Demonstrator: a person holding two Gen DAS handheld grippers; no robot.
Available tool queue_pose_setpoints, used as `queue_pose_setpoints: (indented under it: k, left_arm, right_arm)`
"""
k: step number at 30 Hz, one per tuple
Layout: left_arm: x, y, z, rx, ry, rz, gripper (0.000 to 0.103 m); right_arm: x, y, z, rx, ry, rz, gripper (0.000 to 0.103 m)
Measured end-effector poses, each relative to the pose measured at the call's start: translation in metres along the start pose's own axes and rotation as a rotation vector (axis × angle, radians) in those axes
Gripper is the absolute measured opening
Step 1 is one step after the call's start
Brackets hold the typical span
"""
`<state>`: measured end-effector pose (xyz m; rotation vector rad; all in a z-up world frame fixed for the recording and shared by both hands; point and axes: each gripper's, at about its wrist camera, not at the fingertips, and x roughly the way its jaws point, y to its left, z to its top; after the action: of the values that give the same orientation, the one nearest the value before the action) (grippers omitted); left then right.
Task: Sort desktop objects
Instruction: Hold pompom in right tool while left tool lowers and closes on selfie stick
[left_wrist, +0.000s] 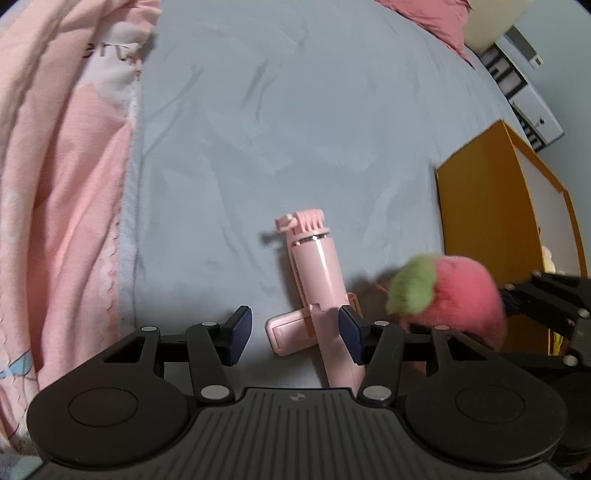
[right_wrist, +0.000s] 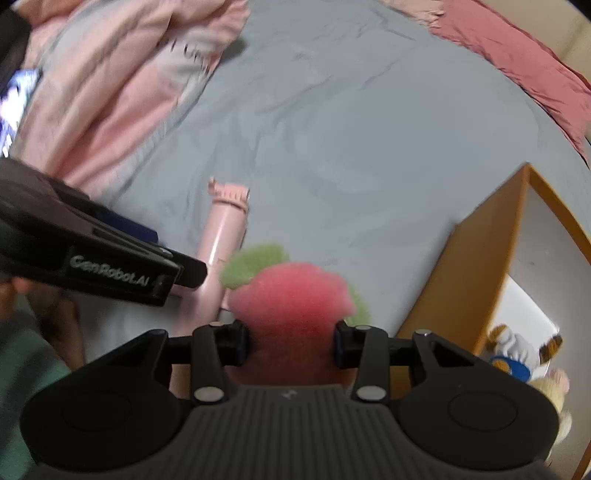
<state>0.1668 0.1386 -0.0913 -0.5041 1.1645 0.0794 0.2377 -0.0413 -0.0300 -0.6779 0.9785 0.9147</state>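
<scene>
A pink selfie stick (left_wrist: 320, 280) lies on the grey-blue bed sheet (left_wrist: 295, 129), its lower part between the fingers of my left gripper (left_wrist: 295, 334), which is open around it. My right gripper (right_wrist: 291, 341) is shut on a plush strawberry (right_wrist: 291, 295), pink with green leaves, and holds it above the sheet. The strawberry (left_wrist: 454, 291) and right gripper (left_wrist: 554, 306) also show at the right of the left wrist view. The selfie stick (right_wrist: 221, 240) and left gripper (right_wrist: 96, 251) show at the left of the right wrist view.
An orange box (left_wrist: 491, 229) with a white inside stands at the right; plush toys (right_wrist: 517, 354) lie in it. A pink blanket (left_wrist: 62, 184) is bunched at the left. A dark pink pillow (right_wrist: 517, 55) lies at the far right.
</scene>
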Motion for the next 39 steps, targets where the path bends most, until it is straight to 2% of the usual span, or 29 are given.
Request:
queue_pose_setpoints:
  k: [3, 6, 9, 10, 12, 14, 17, 19, 21, 24, 27, 30, 35, 37, 39]
  left_arm:
    - [-0.006, 0.011, -0.002, -0.060, 0.005, -0.030, 0.060]
    - [-0.008, 0.021, -0.004, -0.121, 0.031, -0.020, 0.060]
    - [-0.007, 0.026, -0.005, -0.154, 0.049, -0.023, 0.060]
    - [-0.006, 0.027, -0.004, -0.160, 0.059, -0.023, 0.060]
    - [0.000, 0.026, -0.004, -0.167, 0.084, -0.013, 0.060]
    - [0.004, 0.026, -0.003, -0.177, 0.105, -0.005, 0.060]
    - [0.002, 0.025, -0.004, -0.179, 0.096, -0.001, 0.060]
    - [0.002, 0.025, -0.006, -0.187, 0.101, -0.003, 0.060]
    - [0.001, 0.027, -0.007, -0.199, 0.099, -0.002, 0.060]
    - [0.003, 0.025, -0.008, -0.195, 0.101, -0.003, 0.060]
    - [0.007, 0.023, -0.006, -0.189, 0.101, -0.035, 0.061]
    - [0.015, 0.021, -0.004, -0.192, 0.121, -0.023, 0.062]
    - [0.022, 0.016, -0.002, -0.184, 0.114, -0.003, 0.062]
    - [0.029, 0.012, -0.002, -0.168, 0.133, 0.004, 0.059]
    - [0.035, 0.004, 0.000, -0.149, 0.139, 0.015, 0.052]
  right_arm:
    - [-0.018, 0.005, -0.008, 0.054, -0.044, 0.004, 0.042]
    - [-0.031, 0.002, -0.018, 0.118, -0.086, 0.021, 0.041]
    - [-0.036, 0.001, -0.023, 0.184, -0.124, 0.043, 0.033]
    - [-0.036, -0.006, -0.023, 0.203, -0.130, 0.056, 0.026]
    - [-0.036, -0.010, -0.023, 0.242, -0.132, 0.074, 0.000]
    - [-0.036, -0.012, -0.025, 0.262, -0.139, 0.085, 0.000]
    - [-0.029, -0.004, -0.022, 0.215, -0.123, 0.068, 0.000]
    - [-0.027, 0.003, -0.023, 0.188, -0.107, 0.081, 0.007]
    - [-0.025, 0.012, -0.027, 0.165, -0.098, 0.085, 0.009]
    - [-0.020, 0.024, -0.035, 0.158, -0.093, 0.081, 0.025]
    - [-0.015, 0.034, -0.045, 0.155, -0.088, 0.044, 0.028]
    - [-0.011, 0.041, -0.050, 0.128, -0.086, 0.006, 0.030]
    - [-0.008, 0.042, -0.045, 0.133, -0.080, -0.008, 0.031]
    - [-0.005, 0.042, -0.041, 0.130, -0.072, -0.009, 0.031]
    - [-0.001, 0.043, -0.037, 0.114, -0.054, -0.020, 0.031]
